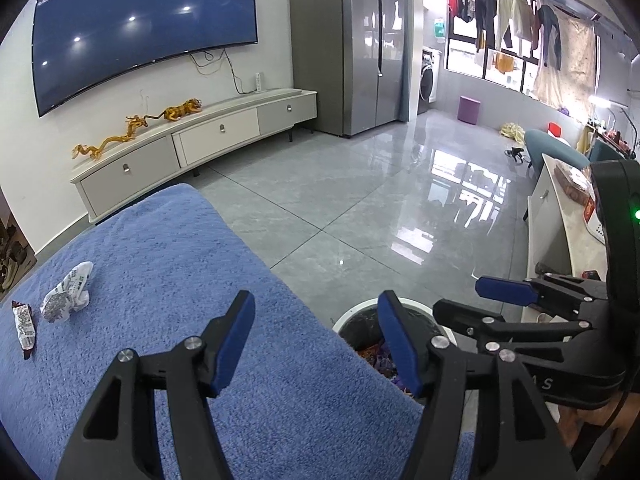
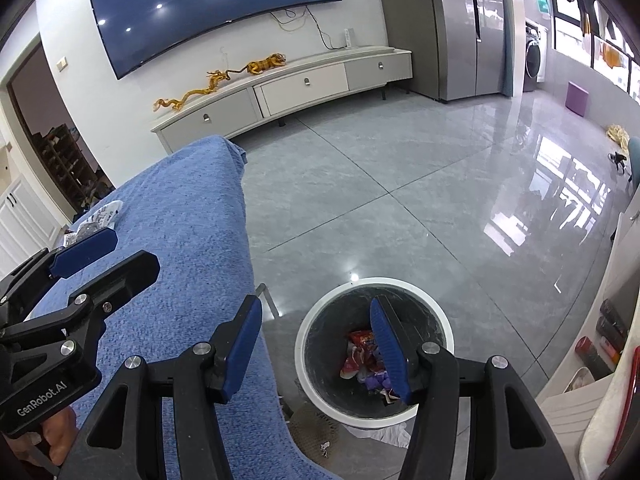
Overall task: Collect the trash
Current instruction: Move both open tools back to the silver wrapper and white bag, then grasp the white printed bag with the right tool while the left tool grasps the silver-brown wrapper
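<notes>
A crumpled white wrapper [image 1: 69,293] and a dark snack bar wrapper [image 1: 25,329] lie on the blue towel-covered table [image 1: 168,280] at its far left. The white wrapper also shows in the right wrist view [image 2: 102,216]. A white-rimmed bin [image 2: 374,350] stands on the floor beside the table, with red and purple wrappers [image 2: 366,360] inside. My left gripper [image 1: 316,340] is open and empty over the table's right edge. My right gripper [image 2: 316,344] is open and empty above the bin; it also shows in the left wrist view [image 1: 472,300].
A grey tiled floor [image 2: 420,200] stretches beyond the table. A long TV cabinet [image 1: 200,140] stands against the far wall under a large TV [image 1: 140,28]. A white counter [image 1: 568,248] with items is on the right. A crumpled tissue [image 2: 390,436] lies by the bin's base.
</notes>
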The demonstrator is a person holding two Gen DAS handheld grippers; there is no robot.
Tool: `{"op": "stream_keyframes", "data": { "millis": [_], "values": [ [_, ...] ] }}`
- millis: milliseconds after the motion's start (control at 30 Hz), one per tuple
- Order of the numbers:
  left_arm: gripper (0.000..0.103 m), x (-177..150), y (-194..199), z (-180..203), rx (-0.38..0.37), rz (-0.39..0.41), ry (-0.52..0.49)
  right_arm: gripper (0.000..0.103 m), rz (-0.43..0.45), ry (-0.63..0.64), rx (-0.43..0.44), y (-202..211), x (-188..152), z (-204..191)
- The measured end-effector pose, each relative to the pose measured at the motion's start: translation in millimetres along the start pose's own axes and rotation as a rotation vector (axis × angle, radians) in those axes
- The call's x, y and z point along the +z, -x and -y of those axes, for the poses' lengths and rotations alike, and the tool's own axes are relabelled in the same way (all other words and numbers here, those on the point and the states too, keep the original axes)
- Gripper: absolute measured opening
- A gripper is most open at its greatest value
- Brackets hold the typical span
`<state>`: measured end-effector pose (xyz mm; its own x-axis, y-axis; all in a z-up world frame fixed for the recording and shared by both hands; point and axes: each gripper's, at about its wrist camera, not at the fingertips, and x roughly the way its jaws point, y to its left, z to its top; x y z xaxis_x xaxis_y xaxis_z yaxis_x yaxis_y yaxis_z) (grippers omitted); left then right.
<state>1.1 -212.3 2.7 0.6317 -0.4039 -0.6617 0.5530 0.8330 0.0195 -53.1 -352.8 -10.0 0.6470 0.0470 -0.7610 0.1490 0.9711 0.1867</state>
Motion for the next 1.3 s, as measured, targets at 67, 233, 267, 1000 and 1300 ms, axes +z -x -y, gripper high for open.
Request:
{"op": "stream_keyframes", "data": {
  "millis": [67, 233, 267, 1000, 1300],
  "values": [
    [0.062, -0.8, 3.4, -3.2, 0.004, 0.005, 0.006, 0.054, 0.005, 0.010, -0.001, 3.0, 0.4, -4.0],
    [0.062, -4.8, 13.0, -14.3, 0.016, 0.016, 0.027, 0.054, 0.016, 0.030, 0.002, 10.3, 0.7, -13.5],
    [0.062, -5.5, 14.5, -15.8, 0.018, 0.018, 0.030, 0.054, 0.018, 0.034, 0.003, 11.4, 1.0, -16.2],
    [0.073, -55.4, 102.3, -263.6, 0.364, 0.063, 0.346, 0.062, 0.051, 0.293, 0.152, 23.6, 53.6, -190.8],
    [0.073, -62.2, 62.8, -404.3, 0.435, -0.050, 0.520, 0.066, -0.063, 0.330, 0.279, -56.2, 117.6, -289.2]
  ]
}}
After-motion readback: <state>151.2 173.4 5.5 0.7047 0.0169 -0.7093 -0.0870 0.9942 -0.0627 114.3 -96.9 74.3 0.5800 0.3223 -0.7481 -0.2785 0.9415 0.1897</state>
